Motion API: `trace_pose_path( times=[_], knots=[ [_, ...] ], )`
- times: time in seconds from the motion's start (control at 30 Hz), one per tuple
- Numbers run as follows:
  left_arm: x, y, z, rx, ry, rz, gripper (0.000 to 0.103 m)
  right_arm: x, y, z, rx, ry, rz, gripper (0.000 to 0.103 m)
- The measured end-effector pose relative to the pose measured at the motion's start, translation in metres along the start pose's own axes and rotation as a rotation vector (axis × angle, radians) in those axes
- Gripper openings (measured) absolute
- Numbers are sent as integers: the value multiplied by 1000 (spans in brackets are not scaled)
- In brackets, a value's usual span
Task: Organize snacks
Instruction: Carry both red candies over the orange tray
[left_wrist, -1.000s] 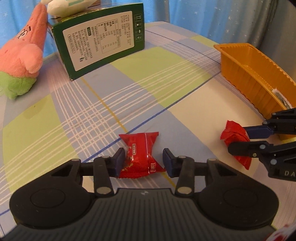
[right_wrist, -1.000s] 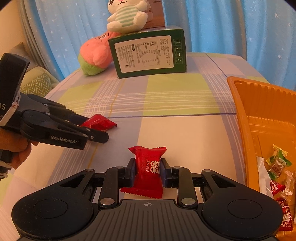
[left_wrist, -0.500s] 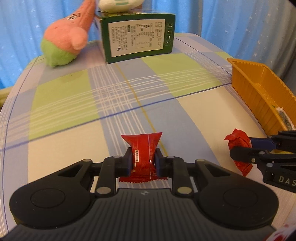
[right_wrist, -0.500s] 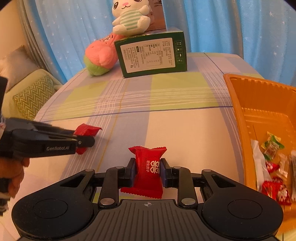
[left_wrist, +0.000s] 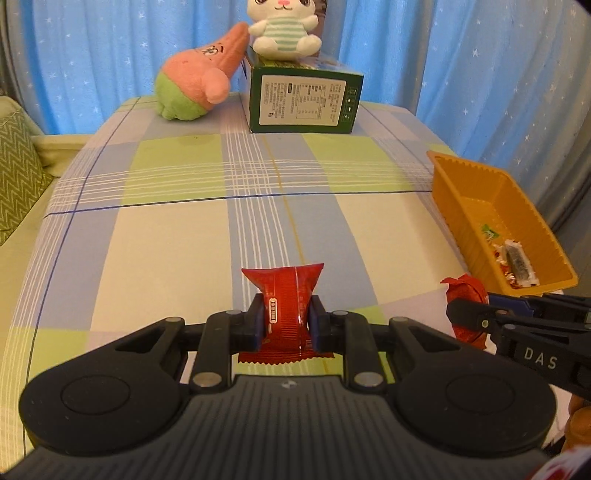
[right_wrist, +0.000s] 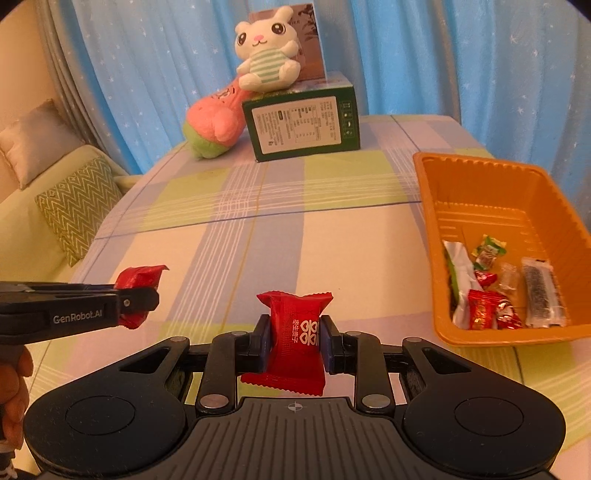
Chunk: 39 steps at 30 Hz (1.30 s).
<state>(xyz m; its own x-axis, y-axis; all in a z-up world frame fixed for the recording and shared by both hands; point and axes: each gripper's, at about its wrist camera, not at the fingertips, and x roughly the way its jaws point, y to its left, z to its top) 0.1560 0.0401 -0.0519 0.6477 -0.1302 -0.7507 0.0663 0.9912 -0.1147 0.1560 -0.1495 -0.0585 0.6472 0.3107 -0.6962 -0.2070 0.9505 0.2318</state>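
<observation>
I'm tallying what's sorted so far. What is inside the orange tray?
The orange tray holds several wrapped snacks at its near end: red, green, clear, white and dark packets. Its near wall hides whatever lies lowest there.

We look down from each wrist, close above the plaid table (left_wrist: 166, 258), perhaps side by side, sharing the green box (right_wrist: 304, 123).
</observation>
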Motion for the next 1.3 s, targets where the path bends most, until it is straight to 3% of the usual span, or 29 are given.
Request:
trace_pose_path(
  times=[0.57, 1.3],
  knots=[
    [-77, -45, -24, -9, -49, -45, 21, -92, -6, -16, -1, -60, -59, 27],
    [-78, -121, -16, 71, -45, -153, 21, -142, -68, -23, 75, -108, -154, 27]
  ],
)
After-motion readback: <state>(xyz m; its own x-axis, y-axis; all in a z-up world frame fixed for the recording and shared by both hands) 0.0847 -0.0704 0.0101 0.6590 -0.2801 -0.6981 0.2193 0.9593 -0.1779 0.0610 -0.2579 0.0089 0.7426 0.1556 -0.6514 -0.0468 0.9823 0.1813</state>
